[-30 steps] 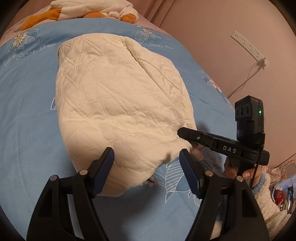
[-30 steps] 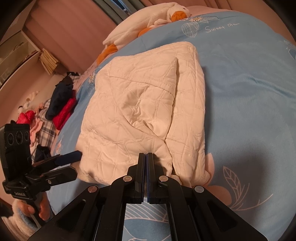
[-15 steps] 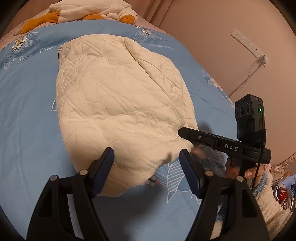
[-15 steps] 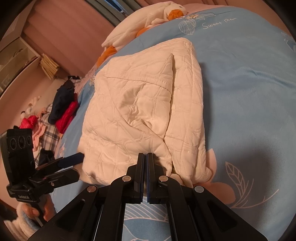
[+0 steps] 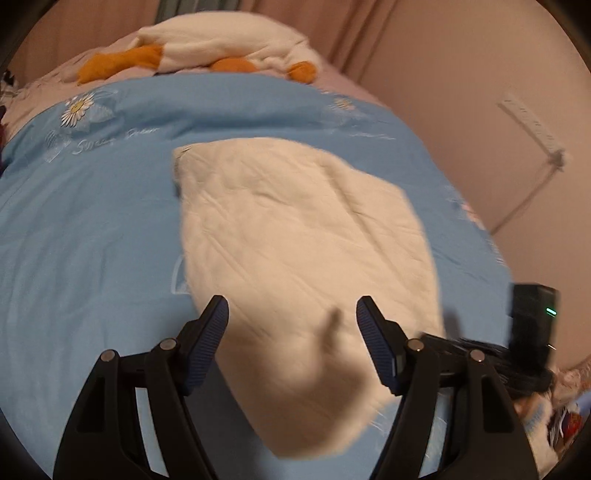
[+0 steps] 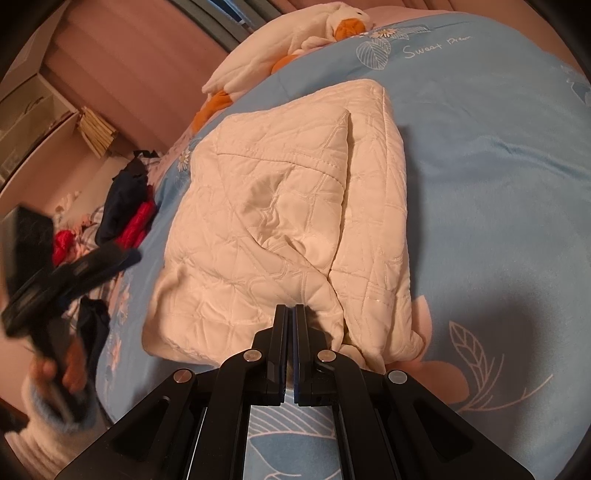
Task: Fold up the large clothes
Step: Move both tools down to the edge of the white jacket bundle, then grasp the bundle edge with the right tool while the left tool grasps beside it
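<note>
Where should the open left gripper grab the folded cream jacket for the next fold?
Probably the near rounded corner of the jacket, coming from the bed's near edge with the left gripper. That corner lies loose on the blue bedcover, thin enough for the open jaws. The right gripper sits shut by the bunched near edge.

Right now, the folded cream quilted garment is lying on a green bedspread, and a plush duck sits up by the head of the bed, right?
Not quite. The bedspread is light blue with white flowers, not green, as the right wrist view shows. The rest holds: the folded cream quilted garment lies on it, and the plush duck sits by the head of the bed.
</note>
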{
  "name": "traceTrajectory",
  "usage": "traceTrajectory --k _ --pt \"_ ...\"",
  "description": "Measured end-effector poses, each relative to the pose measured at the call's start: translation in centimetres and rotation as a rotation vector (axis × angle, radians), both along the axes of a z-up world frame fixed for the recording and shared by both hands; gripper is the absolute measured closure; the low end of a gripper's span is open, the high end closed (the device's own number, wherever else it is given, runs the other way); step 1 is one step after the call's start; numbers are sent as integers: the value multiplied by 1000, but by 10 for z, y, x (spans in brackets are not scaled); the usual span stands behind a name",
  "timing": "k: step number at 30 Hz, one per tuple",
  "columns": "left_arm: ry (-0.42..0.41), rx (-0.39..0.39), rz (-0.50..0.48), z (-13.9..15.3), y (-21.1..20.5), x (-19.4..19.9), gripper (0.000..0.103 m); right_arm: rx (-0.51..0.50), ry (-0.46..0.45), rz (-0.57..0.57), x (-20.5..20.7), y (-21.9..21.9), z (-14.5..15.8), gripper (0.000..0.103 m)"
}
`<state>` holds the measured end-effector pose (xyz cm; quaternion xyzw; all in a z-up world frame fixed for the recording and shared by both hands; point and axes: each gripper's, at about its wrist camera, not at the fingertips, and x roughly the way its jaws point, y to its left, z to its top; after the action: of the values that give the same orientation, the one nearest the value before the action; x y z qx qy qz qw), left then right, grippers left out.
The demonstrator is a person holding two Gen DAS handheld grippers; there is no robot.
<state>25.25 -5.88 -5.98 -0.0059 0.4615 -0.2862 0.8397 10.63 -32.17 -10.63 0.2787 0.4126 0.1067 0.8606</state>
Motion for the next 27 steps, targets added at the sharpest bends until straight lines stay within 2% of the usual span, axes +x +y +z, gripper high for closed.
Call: traceTrajectory --k 2,4,5,6,7,10,13,15,17,19,20,23,27 --pt "45 11 19 -13 -1 18 38 61 -9 1 -1 -5 6 100" --pt "29 27 20 -16 -6 25 37 105 -91 8 -6 -10 27 76" --pt "5 38 9 -13 -9 26 38 81 -164 -7 -8 -13 46 67" --pt "-13 44 -3 -10 -12 28 38 39 -204 -29 -6 -14 60 53" --pt "-20 49 -9 -9 -12 28 38 0 -218 -44 -1 -13 69 50" --pt "-38 77 -20 -8 -20 36 38 -166 -196 -85 41 -6 89 50" --pt "-22 111 -27 -17 -30 47 38 -315 -150 -88 86 7 86 50" --pt "-8 122 -32 -24 -34 54 37 -402 -77 -70 114 15 72 50" --pt "-10 137 -42 -28 -37 57 36 -480 64 -46 137 18 45 50" --pt "-24 164 -59 -32 -42 57 36 -501 152 -29 143 16 19 50" --pt "-30 175 -63 -34 -44 57 36 -503 163 -28 145 15 11 50" --pt "-30 180 -63 -38 -46 58 31 -486 159 -38 143 10 8 50" --pt "-38 190 -46 -35 -46 55 31 -475 150 -46 141 7 11 50"
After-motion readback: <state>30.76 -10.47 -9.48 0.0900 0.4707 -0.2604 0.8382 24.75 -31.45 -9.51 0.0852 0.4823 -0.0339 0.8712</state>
